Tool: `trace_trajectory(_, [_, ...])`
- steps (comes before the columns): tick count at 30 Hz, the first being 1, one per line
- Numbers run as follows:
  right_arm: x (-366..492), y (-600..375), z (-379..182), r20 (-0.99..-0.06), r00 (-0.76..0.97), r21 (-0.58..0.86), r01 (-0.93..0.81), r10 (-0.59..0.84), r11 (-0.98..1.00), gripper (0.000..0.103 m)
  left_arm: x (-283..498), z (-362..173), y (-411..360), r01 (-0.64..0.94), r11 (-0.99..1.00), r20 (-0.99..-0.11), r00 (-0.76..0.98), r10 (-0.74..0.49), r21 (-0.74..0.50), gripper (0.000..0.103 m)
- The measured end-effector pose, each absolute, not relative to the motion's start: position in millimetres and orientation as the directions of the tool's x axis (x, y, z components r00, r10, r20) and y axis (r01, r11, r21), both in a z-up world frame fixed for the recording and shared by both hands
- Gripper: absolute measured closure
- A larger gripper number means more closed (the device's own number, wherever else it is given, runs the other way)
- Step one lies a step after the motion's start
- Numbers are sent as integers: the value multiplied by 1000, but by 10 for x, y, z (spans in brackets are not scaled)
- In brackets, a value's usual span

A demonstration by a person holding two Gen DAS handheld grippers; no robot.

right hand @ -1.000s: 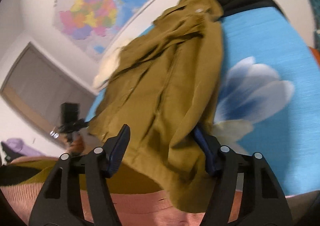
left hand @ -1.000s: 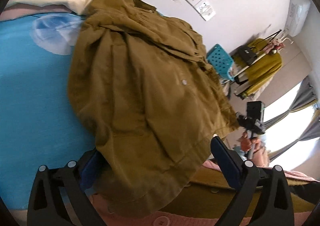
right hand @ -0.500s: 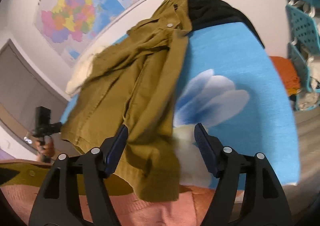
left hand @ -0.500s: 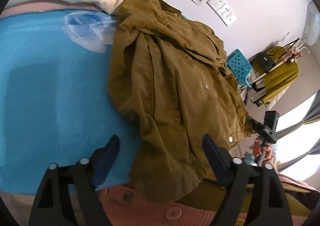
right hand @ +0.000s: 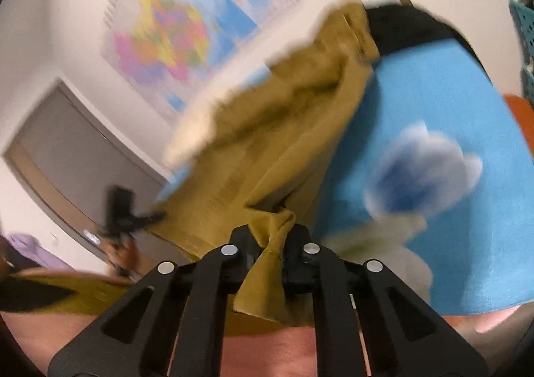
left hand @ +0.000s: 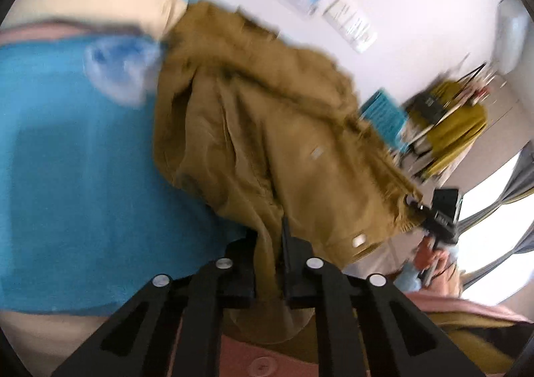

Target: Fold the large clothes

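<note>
jaws closing on olive jacket (left hand: 267, 130) hem

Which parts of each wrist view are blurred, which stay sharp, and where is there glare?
Left wrist view: jacket, blue cover and wall smeared by motion blur; left tongs sharp; window blown out white. Right wrist view: map and jacket streaked; right tongs crisp; round fisheye edge bends both.

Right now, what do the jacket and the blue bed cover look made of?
Olive jacket: woven cotton-like cloth, matte, creases softly, pale snap buttons; exact fibre unclear. Blue bed cover: soft, matte, fleece-like fabric with a printed flower; blur hides the weave.
</note>
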State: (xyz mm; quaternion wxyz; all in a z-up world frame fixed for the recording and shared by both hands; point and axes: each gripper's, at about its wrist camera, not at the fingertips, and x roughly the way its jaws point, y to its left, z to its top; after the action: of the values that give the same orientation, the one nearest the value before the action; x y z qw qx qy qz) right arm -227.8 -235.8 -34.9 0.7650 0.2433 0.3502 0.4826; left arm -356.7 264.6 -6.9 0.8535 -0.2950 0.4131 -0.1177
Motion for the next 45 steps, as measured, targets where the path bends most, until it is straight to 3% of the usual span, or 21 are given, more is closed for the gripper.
trace_trajectory(2, [-2416, -2458, -80, -194, 313, 705, -614, 930, 354, 97, -3636, 148, 2667, -26, 808, -608, 673, -421, -589, 96])
trace_trajectory(6, [-2635, -2570, 257, -74, 327, 683, -672, 942, 286, 98, -3746, 493, 2703, 1, 810, -559, 723, -406, -587, 97])
trace_trajectory(10, [-2714, -2662, 258, 3, 292, 684, -698, 956, 211, 98, -3897, 573, 2854, 40, 775, -487, 758, -435, -630, 96])
trace_trajectory(13, [-2606, -2620, 33, -62, 303, 736, -629, 951, 249, 99, -3804, 374, 2985, -9, 737, -504, 735, -453, -675, 96])
trace_trajectory(16, [-2499, -2626, -70, -56, 302, 782, -580, 952, 230, 99, -3670, 280, 3019, -31, 714, -517, 712, -476, -700, 96])
trace_trajectory(22, [-2192, -2610, 297, -27, 341, 782, -578, 940, 232, 98, -3362, 549, 3201, -14, 697, -489, 723, -489, -717, 95])
trace_trajectory(29, [-1355, -2338, 676, -24, 359, 808, -543, 933, 229, 98, -2655, 905, 3443, -36, 716, -523, 708, -474, -697, 94])
trace_trajectory(38, [-310, -2028, 693, -104, 423, 854, -426, 900, 299, 97, -1500, 1038, 3766, -95, 758, -610, 661, -437, -645, 93])
trace_trajectory(45, [395, -1791, 430, -217, 434, 879, -303, 874, 368, 97, -712, 731, 3982, -181, 773, -690, 603, -401, -608, 93])
